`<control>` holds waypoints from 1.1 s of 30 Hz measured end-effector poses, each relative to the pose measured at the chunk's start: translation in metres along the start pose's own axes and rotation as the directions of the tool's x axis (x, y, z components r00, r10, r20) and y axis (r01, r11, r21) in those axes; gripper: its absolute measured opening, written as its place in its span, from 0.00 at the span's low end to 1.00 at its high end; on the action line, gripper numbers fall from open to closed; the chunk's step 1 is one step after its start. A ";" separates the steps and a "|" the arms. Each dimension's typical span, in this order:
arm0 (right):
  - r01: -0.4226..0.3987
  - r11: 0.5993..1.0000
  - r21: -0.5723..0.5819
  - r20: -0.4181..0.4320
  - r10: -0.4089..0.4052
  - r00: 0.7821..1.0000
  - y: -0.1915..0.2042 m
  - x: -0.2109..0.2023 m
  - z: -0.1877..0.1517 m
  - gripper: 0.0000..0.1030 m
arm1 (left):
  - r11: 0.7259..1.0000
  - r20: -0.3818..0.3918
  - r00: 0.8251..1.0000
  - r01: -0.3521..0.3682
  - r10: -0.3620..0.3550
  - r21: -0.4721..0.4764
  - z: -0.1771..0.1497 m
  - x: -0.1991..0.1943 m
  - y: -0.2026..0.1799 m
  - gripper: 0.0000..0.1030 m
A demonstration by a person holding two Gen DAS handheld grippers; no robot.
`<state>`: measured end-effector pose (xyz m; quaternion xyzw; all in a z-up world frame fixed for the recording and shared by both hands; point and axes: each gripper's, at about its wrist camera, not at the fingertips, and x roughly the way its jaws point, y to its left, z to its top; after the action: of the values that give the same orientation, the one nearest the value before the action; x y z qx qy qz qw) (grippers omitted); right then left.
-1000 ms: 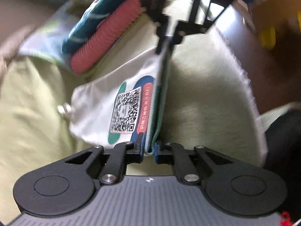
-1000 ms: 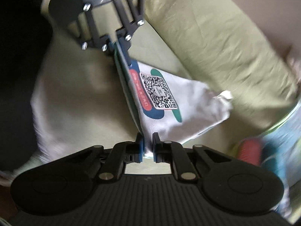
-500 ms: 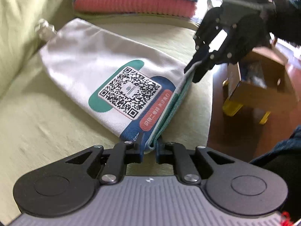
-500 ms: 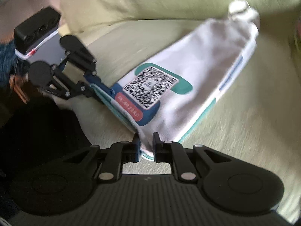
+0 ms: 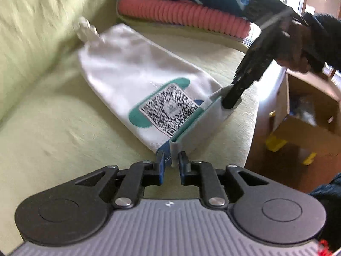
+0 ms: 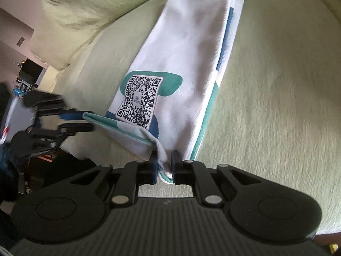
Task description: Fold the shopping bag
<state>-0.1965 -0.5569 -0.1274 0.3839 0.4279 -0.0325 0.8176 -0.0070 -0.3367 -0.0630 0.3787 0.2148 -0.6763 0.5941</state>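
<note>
- Nearest, the left gripper pinches one corner of the shopping bag; the right gripper pinches the other corner.
- The bag lies lengthwise on the green sofa, already narrowed, its end lifted.
- Folding it over looks left to do.
- Behind sit stacked clothes.
</note>
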 end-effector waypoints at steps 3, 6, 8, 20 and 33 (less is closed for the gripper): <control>0.015 1.000 0.015 -0.027 -0.015 1.000 0.001 0.003 0.004 0.07 | 0.992 0.057 0.996 -0.074 0.068 0.102 0.004 -0.023 -0.020 0.09; 0.034 0.999 0.038 -0.053 -0.032 0.998 0.003 0.006 0.009 0.07 | 0.987 0.092 0.995 -0.057 0.044 0.152 0.012 -0.027 -0.034 0.09; 0.046 0.998 0.053 -0.068 -0.042 0.997 0.004 0.007 0.011 0.07 | 0.981 0.069 0.996 -0.069 0.057 0.180 0.014 -0.011 -0.039 0.09; 0.067 0.993 0.093 0.005 -0.068 0.998 0.002 -0.003 -0.003 0.07 | 0.969 0.024 0.990 -0.144 0.142 0.201 0.004 0.042 -0.041 0.03; 0.732 0.609 -0.305 0.640 -0.438 0.631 0.142 0.002 -0.119 0.05 | 0.970 0.027 0.985 -0.172 0.169 0.175 0.005 0.049 -0.044 0.00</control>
<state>-0.2209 -0.3788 -0.0843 -0.0552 0.2936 -0.2866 0.9103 -0.0515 -0.3629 -0.1042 0.4429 0.1172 -0.6414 0.6154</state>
